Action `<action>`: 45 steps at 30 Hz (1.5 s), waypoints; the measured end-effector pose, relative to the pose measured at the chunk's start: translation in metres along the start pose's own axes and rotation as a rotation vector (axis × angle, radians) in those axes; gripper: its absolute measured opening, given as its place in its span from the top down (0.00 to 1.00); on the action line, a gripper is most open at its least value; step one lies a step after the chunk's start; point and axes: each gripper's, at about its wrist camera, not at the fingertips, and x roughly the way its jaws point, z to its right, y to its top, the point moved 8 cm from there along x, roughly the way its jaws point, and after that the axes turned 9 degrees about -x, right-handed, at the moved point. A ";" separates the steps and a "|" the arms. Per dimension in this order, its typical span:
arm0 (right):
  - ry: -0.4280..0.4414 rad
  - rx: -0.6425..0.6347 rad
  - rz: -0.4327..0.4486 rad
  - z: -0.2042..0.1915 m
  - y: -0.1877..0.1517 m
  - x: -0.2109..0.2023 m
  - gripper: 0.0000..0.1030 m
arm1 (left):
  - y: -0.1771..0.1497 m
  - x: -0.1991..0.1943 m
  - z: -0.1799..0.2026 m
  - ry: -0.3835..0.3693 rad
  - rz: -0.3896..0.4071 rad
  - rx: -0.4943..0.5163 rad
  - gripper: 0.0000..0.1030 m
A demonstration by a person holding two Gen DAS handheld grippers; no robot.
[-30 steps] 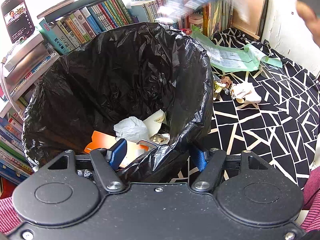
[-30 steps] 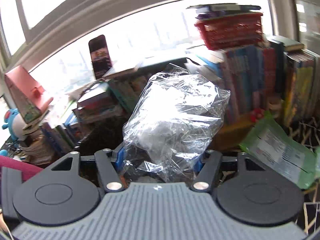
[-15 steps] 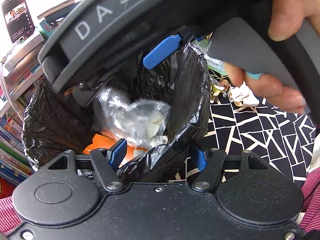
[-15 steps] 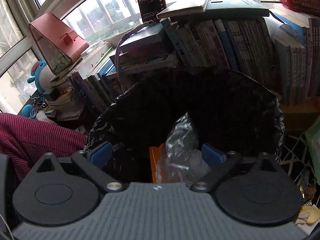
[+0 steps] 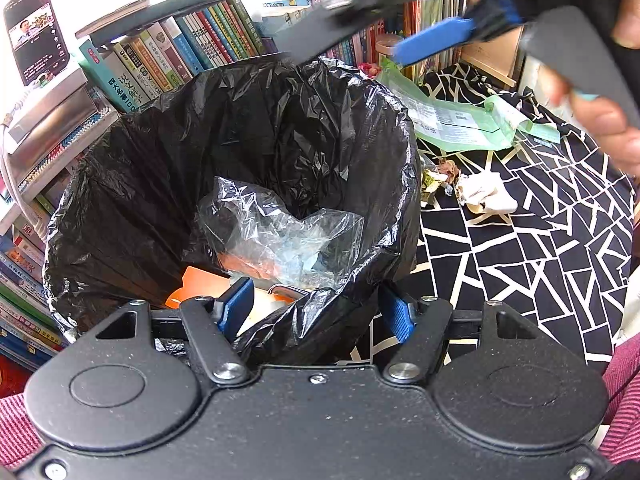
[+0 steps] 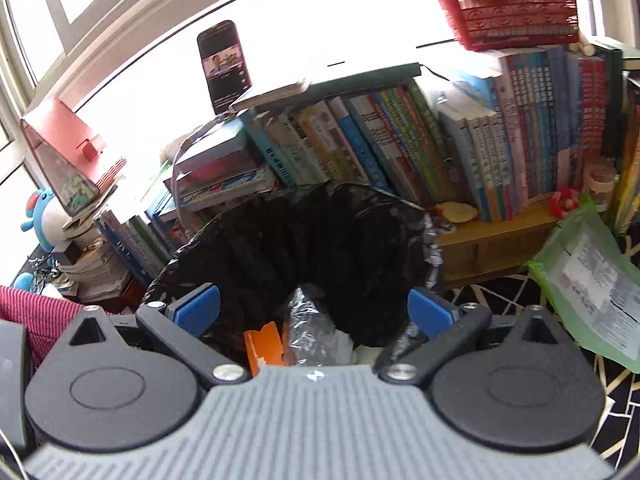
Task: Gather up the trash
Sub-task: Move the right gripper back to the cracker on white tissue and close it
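Trash bag (image 5: 256, 152): left wrist view, big black liner filling the middle of the frame, mouth gaping up at you.
Why it's open: your left gripper (image 5: 316, 310), bottom centre, has the near rim bunched between its blue pads, about half-spread. Looks like you're pinning that edge so the mouth stays open for drops.
Clear plastic bag (image 5: 280, 236): inside the liner, lower centre, on top of an orange piece (image 5: 192, 284) and other bits.
Right gripper (image 5: 456, 36): blurred across the upper right, held in your hand (image 5: 600, 120), nothing in it that I can see.
Still to collect: crumpled tissue (image 5: 486, 192) and small scraps (image 5: 438, 174) on the black-and-white cloth (image 5: 540, 240), right of the liner; green mailer (image 5: 452, 120) above them.
Right wrist view, liner (image 6: 312, 248): dark opening in the centre, books behind.
Right jaws (image 6: 312, 312): spread wide, empty, pads well clear of the clear bag (image 6: 312, 332) lying below between them, beside the orange piece (image 6: 264, 344).
Judgement: drop's done, tissue looks like the next grab.
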 end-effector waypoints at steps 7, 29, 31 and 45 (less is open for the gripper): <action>-0.240 0.156 -0.003 0.074 -0.033 -0.034 0.00 | 0.000 0.001 0.001 0.002 0.002 0.004 0.35; -0.646 0.110 -0.292 0.182 -0.180 0.040 0.15 | -0.001 0.006 0.002 0.017 0.002 0.013 0.34; -0.643 0.071 -0.318 0.182 -0.184 0.049 0.17 | -0.001 0.006 0.001 0.018 -0.001 0.012 0.34; -0.586 0.036 -0.378 0.191 -0.201 0.075 0.32 | -0.002 0.014 -0.002 0.027 -0.017 0.003 0.34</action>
